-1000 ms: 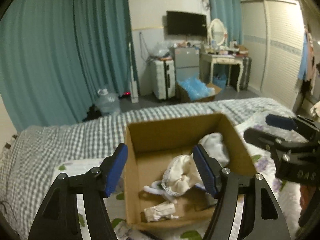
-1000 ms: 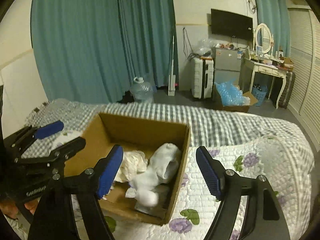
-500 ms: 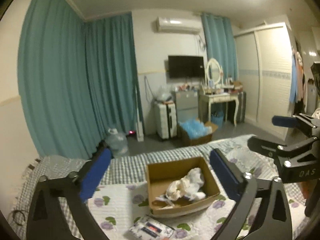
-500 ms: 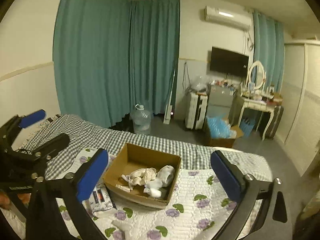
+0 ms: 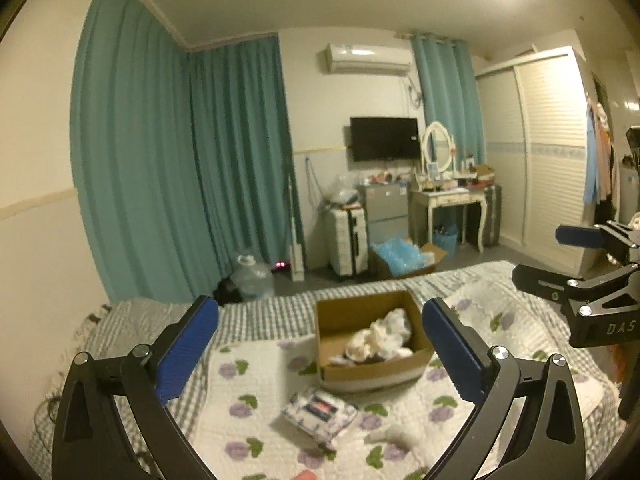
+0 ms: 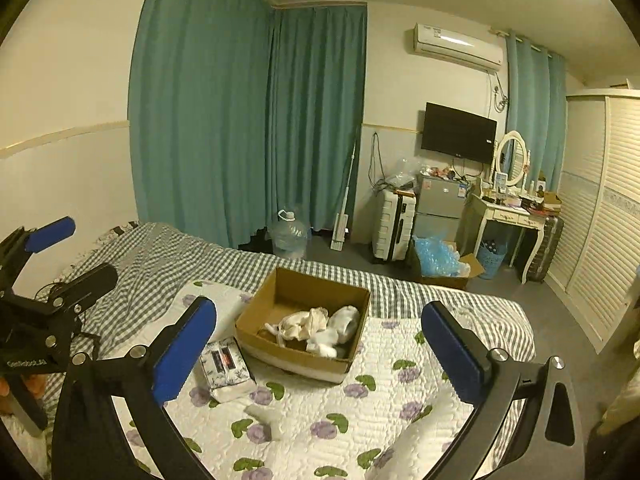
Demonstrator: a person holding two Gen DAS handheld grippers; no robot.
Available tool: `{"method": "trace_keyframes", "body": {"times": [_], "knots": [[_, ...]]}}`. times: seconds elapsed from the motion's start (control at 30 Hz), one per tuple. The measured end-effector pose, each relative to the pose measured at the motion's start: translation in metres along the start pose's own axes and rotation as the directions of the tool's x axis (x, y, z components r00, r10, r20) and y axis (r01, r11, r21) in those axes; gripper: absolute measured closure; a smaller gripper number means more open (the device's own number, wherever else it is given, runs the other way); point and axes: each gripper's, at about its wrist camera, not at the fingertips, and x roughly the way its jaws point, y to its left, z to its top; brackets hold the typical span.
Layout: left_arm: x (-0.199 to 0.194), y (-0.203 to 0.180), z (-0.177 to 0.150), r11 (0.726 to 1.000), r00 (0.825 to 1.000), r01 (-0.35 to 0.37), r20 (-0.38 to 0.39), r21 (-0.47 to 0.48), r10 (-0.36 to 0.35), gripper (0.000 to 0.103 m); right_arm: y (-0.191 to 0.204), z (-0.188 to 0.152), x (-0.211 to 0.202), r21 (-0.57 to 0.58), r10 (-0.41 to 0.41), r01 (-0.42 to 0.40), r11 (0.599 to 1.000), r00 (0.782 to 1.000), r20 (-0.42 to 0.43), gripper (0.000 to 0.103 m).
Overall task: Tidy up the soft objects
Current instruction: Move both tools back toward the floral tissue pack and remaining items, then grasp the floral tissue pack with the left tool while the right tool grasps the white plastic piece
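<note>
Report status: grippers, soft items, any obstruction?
Left gripper and right gripper open, empty. Soft items in cardboard box. Tissue pack beside box.

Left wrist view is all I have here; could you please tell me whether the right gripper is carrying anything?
Observer: No. The right gripper has just been opening its jaws; its own camera shows them wide apart with nothing between them.
Operator: Thank you. And what is the blurred white patch in front of the cardboard box?
Observer: A small white soft item, lying loose on the flowered quilt, apart from the box's near wall.
</note>
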Motion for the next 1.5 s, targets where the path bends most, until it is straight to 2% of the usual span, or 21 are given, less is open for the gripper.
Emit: {"method": "trace_keyframes", "body": {"times": [0.23,0.37,0.43,0.63,0.7,0.77,0.93,1.07,1.13,1.27,1.33,1.43,1.47,1.5], "knots": [[0.020,-0.005,-0.044,1.000,0.996,0.010,-0.092,-0.010,-0.011,0.000,0.001,-0.043,0.046,0.028,0.014,-0.012,1.000,0.997,-0.076,0.000],[0.041,0.000,-0.066,0.999,0.991,-0.026,-0.131,-0.028,0.022,0.000,0.008,-0.070,0.083,0.002,0.016,-0.016,1.000,0.990,-0.137,0.000],[0.051,0.002,-0.080,0.998,0.988,-0.058,-0.147,-0.026,0.054,0.000,0.012,-0.086,0.103,-0.003,0.033,-0.034,0.999,0.984,-0.175,0.000],[0.089,0.010,-0.121,0.997,0.971,-0.073,-0.228,-0.020,0.066,0.000,0.019,-0.128,0.154,-0.003,0.088,-0.092,0.996,0.961,-0.263,0.000],[0.098,0.010,-0.135,0.994,0.966,-0.104,-0.240,-0.022,0.095,0.000,0.024,-0.144,0.172,-0.007,0.106,-0.113,0.994,0.951,-0.292,0.001],[0.110,0.010,-0.148,0.995,0.961,-0.089,-0.265,-0.044,0.074,0.000,0.030,-0.160,0.189,-0.016,0.124,-0.136,0.991,0.939,-0.321,0.002],[0.129,0.011,-0.173,0.991,0.942,-0.120,-0.323,-0.056,0.096,0.000,0.045,-0.202,0.231,0.002,0.187,-0.207,0.978,0.880,-0.436,0.026],[0.138,0.016,-0.192,0.991,0.925,-0.095,-0.376,-0.097,0.052,0.000,0.052,-0.217,0.248,0.012,0.221,-0.245,0.969,0.853,-0.473,0.035],[0.144,0.016,-0.201,0.991,0.911,-0.094,-0.409,-0.092,0.048,0.000,0.055,-0.221,0.254,0.015,0.235,-0.262,0.965,0.839,-0.491,0.045],[0.151,0.016,-0.209,0.991,0.899,-0.088,-0.437,-0.104,0.034,0.000,0.058,-0.227,0.260,0.010,0.247,-0.284,0.959,0.815,-0.524,0.052],[0.153,0.017,-0.210,0.989,0.895,-0.089,-0.445,-0.116,0.029,0.000,0.060,-0.232,0.264,0.010,0.242,-0.285,0.958,0.795,-0.556,0.067],[0.155,0.014,-0.211,0.989,0.884,-0.097,-0.466,-0.113,0.033,0.000,0.057,-0.230,0.263,0.012,0.244,-0.285,0.958,0.795,-0.555,0.071],[0.155,0.013,-0.210,0.989,0.882,-0.101,-0.469,-0.108,0.039,0.000,0.055,-0.227,0.261,0.009,0.245,-0.288,0.958,0.799,-0.549,0.072],[0.155,0.012,-0.210,0.989,0.880,-0.105,-0.472,-0.103,0.045,0.000,0.050,-0.221,0.257,0.004,0.240,-0.281,0.960,0.812,-0.532,0.072]]}}
